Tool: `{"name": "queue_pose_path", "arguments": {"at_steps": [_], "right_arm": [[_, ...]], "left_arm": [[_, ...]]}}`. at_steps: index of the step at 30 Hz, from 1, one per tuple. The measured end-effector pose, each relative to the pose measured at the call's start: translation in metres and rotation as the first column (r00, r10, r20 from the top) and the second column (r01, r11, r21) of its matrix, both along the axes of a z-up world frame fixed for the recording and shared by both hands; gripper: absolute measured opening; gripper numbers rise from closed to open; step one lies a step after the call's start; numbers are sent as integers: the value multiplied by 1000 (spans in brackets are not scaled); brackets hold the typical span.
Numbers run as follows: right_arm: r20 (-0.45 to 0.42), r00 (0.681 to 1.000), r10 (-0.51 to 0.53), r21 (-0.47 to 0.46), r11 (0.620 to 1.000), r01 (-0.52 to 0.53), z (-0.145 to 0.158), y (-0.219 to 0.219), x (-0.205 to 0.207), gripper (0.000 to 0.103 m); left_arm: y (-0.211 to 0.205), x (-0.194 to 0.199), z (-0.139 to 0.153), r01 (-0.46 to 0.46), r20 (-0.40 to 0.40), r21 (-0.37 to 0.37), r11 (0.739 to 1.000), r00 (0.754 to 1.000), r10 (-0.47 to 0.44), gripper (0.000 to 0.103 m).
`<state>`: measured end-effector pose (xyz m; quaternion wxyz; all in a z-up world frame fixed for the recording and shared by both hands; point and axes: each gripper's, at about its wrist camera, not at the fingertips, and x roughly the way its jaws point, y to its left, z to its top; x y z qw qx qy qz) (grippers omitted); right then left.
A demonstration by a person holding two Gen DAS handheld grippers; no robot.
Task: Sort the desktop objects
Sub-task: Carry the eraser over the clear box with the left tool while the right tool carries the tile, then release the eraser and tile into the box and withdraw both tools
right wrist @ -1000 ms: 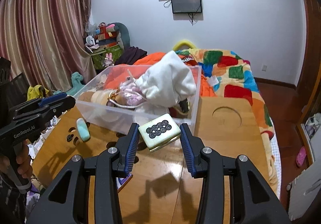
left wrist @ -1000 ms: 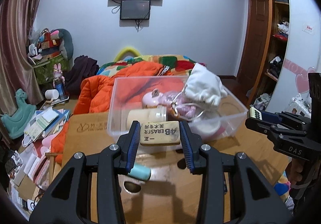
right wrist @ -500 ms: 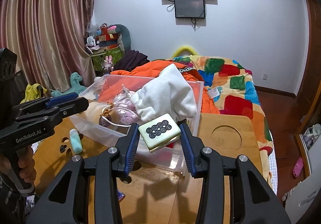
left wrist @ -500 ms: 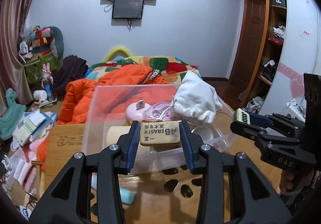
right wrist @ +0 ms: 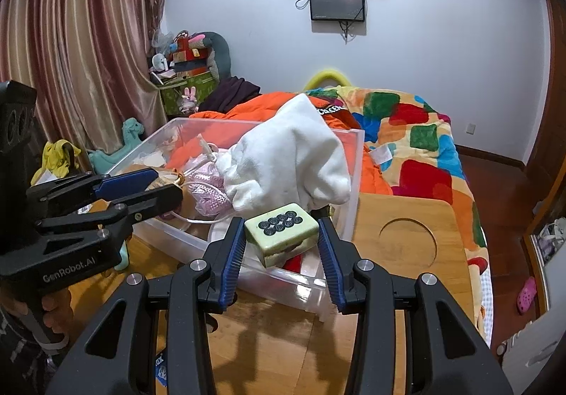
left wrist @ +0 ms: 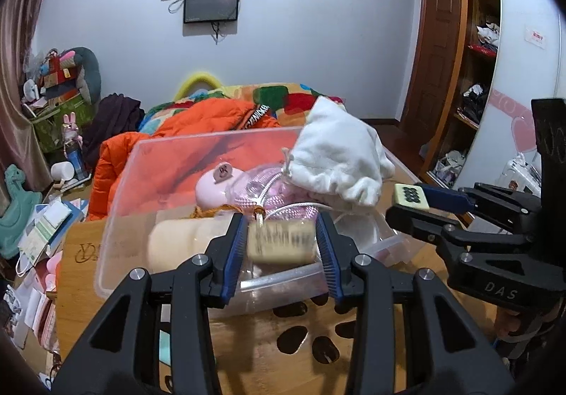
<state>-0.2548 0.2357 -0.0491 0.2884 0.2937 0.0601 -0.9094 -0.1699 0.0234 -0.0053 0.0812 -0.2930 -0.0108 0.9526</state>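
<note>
My left gripper [left wrist: 283, 239] has its jaws spread over the clear plastic bin [left wrist: 116, 204]. The beige eraser [left wrist: 281, 241] is blurred between the fingers, with gaps on both sides, falling toward the bin. My right gripper [right wrist: 281, 239] also has spread jaws; the pale green mahjong tile [right wrist: 281, 228] with black circles sits tilted between them, apart from the pads, above the bin's near edge [right wrist: 283, 274]. The right gripper and tile also show in the left wrist view [left wrist: 412, 196]. The left gripper also shows in the right wrist view [right wrist: 159, 186].
The bin holds a white cloth pouch [left wrist: 339, 161], a pink mesh bag [left wrist: 261, 189] and a cream bottle [left wrist: 184, 242]. It stands on a wooden table [right wrist: 399, 246] with a round recess. A mint-coloured object [right wrist: 122, 253] lies left of the bin. A bed with an orange jacket [left wrist: 184, 140] is behind.
Both grippers moved forward over the bin. The left jaws opened and the eraser dropped out, now blurred. The right jaws widened and the mahjong tile tilted loose.
</note>
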Motion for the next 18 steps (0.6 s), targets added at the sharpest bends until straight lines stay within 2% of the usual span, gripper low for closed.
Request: {"name": "queue_pose_path", "arguments": {"at_steps": [8, 11, 13, 15, 17, 18], "right_arm": [[0, 1000, -12, -2, 1000, 12, 0, 0, 2, 38], [-4, 1000, -21, 1, 1000, 21, 1, 0, 5, 39], [-8, 1000, -23, 4, 1000, 23, 2, 0, 9, 43], [-17, 1000, -22, 8, 1000, 22, 4, 0, 13, 50], [-34, 999, -26, 14, 1000, 27, 7, -1, 19, 52], [-39, 999, -27, 15, 1000, 27, 8, 0, 22, 53]], "left_arm": [[-2, 1, -1, -7, 13, 8, 1000, 1000, 7, 44], [1, 7, 2, -5, 1, -1, 1000, 1000, 5, 50], [3, 14, 6, -12, -18, -15, 1000, 1000, 11, 56], [4, 20, 11, -12, -34, -19, 1000, 999, 12, 57], [3, 23, 14, -13, -40, -15, 1000, 999, 12, 60], [2, 26, 16, -19, -44, -13, 1000, 999, 19, 66]]}}
